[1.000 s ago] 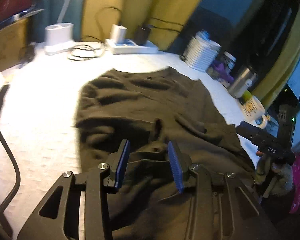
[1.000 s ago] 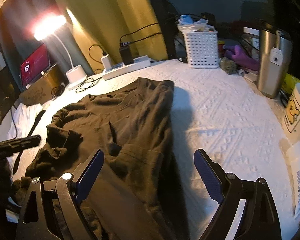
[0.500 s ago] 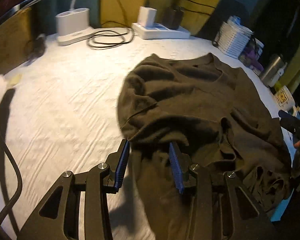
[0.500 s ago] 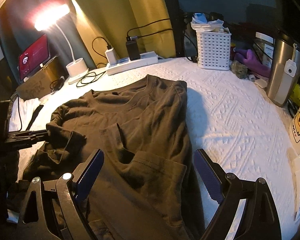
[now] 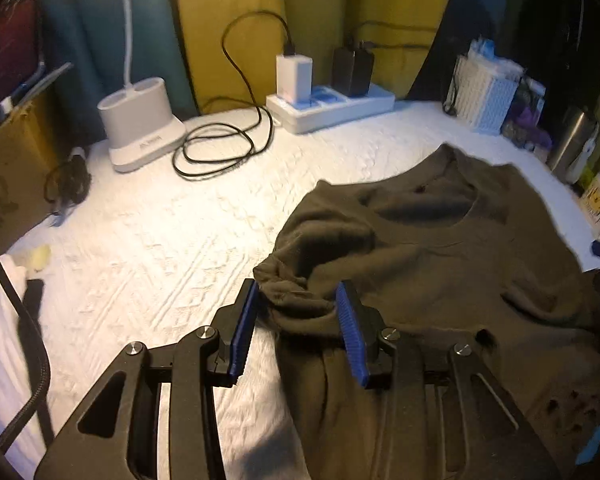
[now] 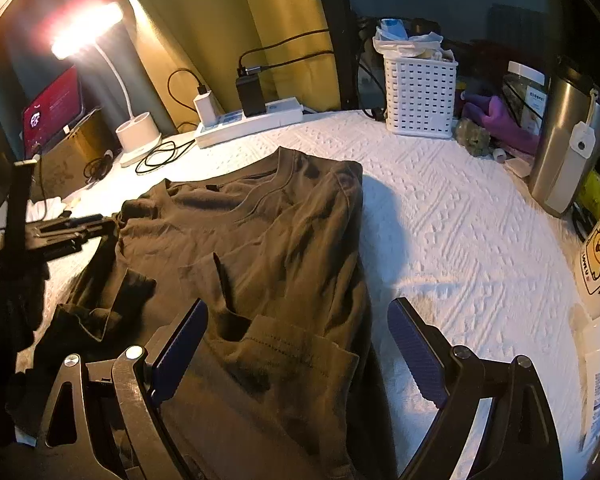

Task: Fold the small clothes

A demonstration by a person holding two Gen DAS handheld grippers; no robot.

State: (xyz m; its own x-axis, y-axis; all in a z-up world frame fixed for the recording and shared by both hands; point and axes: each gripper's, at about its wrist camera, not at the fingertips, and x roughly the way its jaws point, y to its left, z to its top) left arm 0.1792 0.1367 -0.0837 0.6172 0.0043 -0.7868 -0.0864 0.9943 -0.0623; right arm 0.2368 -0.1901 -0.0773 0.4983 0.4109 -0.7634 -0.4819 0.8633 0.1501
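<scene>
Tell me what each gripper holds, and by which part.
Left gripper: bunched sleeve end of the dark olive cotton T-shirt; contact unclear. Right gripper: nothing, open above it.

The left gripper [image 5: 296, 320] points steeply down, its 2 blue-padded fingers [image 5: 244, 328] set partway apart with a bunched fold of the olive T-shirt [image 5: 440, 256] between them; whether the pads press on the cloth cannot be told. From the right wrist view it shows as a dark frame at the shirt's far left edge. The right gripper [image 6: 296, 344] also tilts down, jaws spread wide above the shirt, its pads [image 6: 180, 344] clear of the fabric.
</scene>
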